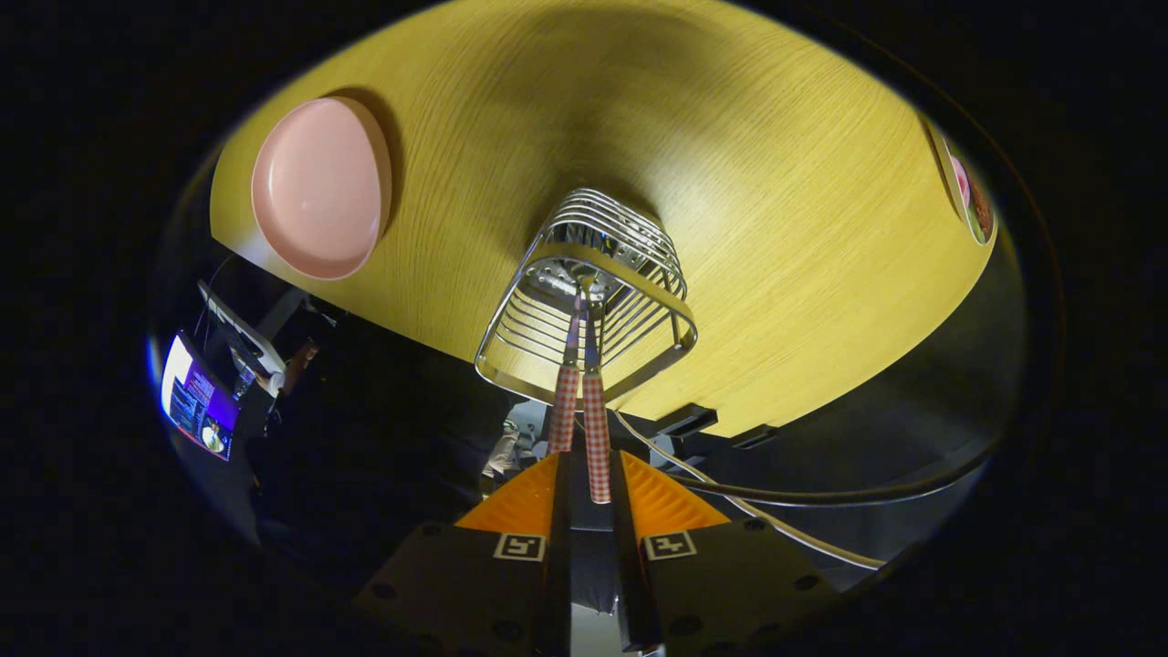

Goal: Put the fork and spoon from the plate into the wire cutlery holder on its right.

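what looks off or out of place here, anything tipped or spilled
Nothing stands out. The wire cutlery holder stands upright on the table with both checked-handled utensils inside. The pink plate lies flat and bare. The fingers flank one handle; their grip is unclear.

Just ahead of the hand-held gripper, two handled utensils are stood in the wire cutlery holder on the counter, the plate lying left beyond.
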A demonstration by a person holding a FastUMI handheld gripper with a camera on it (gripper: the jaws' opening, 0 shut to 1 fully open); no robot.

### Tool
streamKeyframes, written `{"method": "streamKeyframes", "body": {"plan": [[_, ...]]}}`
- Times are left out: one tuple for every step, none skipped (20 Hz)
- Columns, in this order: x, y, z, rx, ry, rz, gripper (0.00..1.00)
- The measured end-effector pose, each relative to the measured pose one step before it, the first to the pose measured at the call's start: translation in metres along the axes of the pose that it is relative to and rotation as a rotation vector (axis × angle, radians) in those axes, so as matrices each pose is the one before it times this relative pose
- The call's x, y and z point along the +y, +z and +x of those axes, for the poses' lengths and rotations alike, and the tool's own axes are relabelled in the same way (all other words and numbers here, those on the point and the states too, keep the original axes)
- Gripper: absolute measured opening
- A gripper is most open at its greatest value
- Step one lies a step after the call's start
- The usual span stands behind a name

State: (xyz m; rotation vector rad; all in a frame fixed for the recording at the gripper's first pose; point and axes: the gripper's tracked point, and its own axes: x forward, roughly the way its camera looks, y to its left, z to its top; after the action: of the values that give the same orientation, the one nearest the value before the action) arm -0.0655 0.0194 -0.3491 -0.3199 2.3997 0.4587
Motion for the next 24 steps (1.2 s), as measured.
{"method": "streamKeyframes", "body": {"plan": [[0.00179,0.00153,0.00093,-0.01203,0.00376,-0.00163,0.28],[0.00073,0.00066,-0.00158,-0.01600,0.00588,-0.00130,0.30],[0.00145,0.00023,-0.00200,-0.01873,0.00790,0.00066,0.30],[0.00073,-0.00043,-0.00242,-0.01676,0.00697,0.00370,0.30],[-0.00078,-0.00158,-0.00026,-0.01543,0.00300,0.00224,0.30],[-0.00110,-0.00246,-0.00035,-0.01742,0.00235,0.00169,0.30],[-0.00141,-0.00264,0.00432,-0.02576,0.00159,0.00227,0.30],[-0.00288,-0.00180,0.00153,-0.03114,-0.00013,0.00554,0.31],[-0.00255,-0.00208,0.00364,-0.04380,0.00706,0.00607,0.33],[0.00208,-0.00065,0.00101,-0.05141,0.02145,0.00987,0.44],[-0.00022,0.00229,-0.00477,-0.05455,0.01563,0.01251,0.52],[0.00081,0.00143,-0.00349,-0.05636,0.01811,0.01931,0.63],[0.00276,0.00097,-0.00335,-0.05618,0.01891,0.01870,0.73],[0.00028,0.00003,-0.00357,-0.05626,0.01174,0.01671,0.86],[-0.00082,0.00056,-0.00210,-0.05699,0.01042,0.01872,0.91],[-0.00013,-0.00022,-0.00475,-0.05972,0.00747,0.02433,0.96],[0.00428,-0.00088,-0.00505,-0.05832,0.00961,0.02354,0.96],[0.00176,-0.00016,-0.00503,-0.06136,0.00626,0.01818,0.97],[0.00132,-0.00413,-0.00599,-0.04914,0.00104,0.01317,0.98],[0.00119,-0.00136,-0.00607,-0.05228,-0.00152,0.01093,0.98],[0.00322,0.00087,-0.00597,-0.05971,0.00567,0.01231,0.98],[0.00679,0.00242,-0.00717,-0.06099,0.01517,0.02375,0.98],[0.00805,0.00268,-0.00813,-0.06838,0.01360,0.02442,0.98],[0.00373,0.00620,-0.00743,-0.07367,0.00191,0.01934,0.98]]}}
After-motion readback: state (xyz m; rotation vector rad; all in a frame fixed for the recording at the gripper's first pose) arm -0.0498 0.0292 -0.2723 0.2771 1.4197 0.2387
